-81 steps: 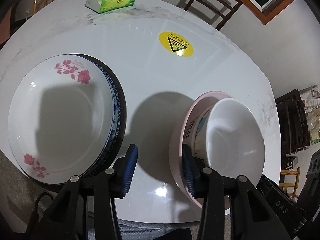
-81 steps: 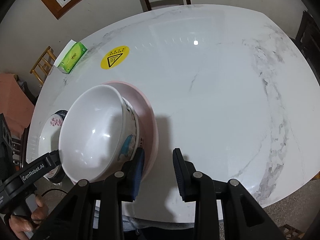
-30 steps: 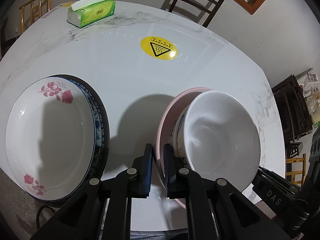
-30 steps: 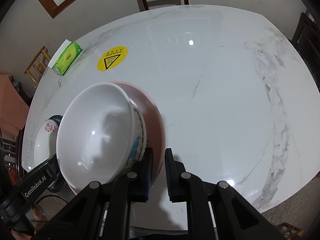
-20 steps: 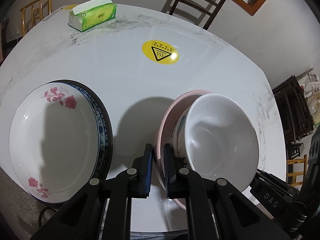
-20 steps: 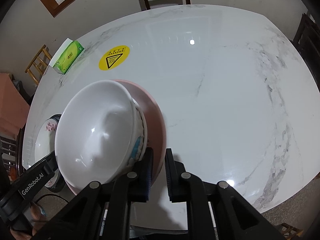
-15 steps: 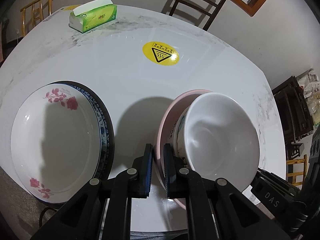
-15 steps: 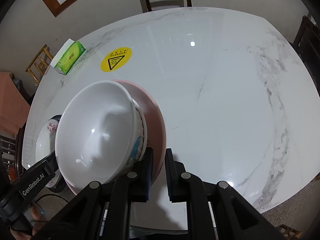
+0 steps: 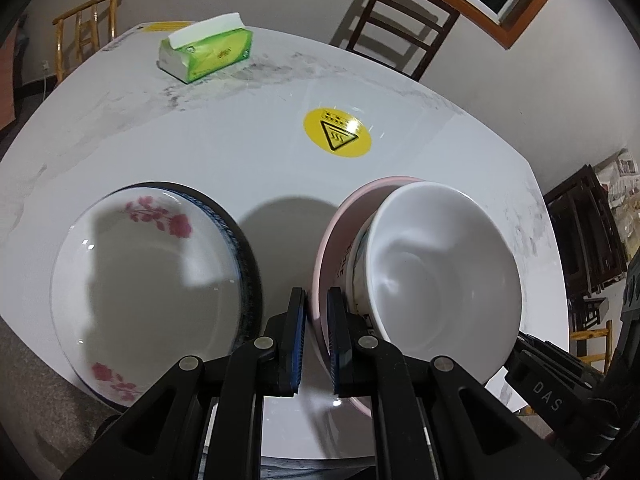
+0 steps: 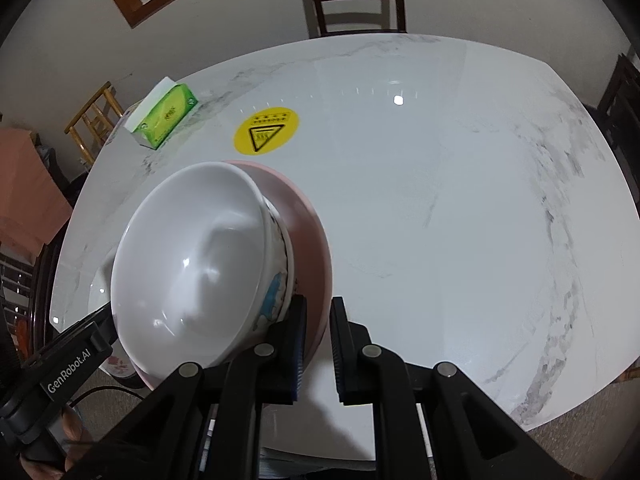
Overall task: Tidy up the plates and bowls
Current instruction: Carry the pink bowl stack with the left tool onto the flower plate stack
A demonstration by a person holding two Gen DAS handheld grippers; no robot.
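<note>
Fingers [image 9: 298, 340] pinching pink bowl [image 9: 326, 248], "GenRobot.AI" [image 10: 76, 372], "DAS" [image 9: 548, 396]

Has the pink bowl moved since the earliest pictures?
Yes. With both grippers shut on its rim, the pink bowl has come up off the table and now overlaps less of the yellow sticker beyond it.
</note>
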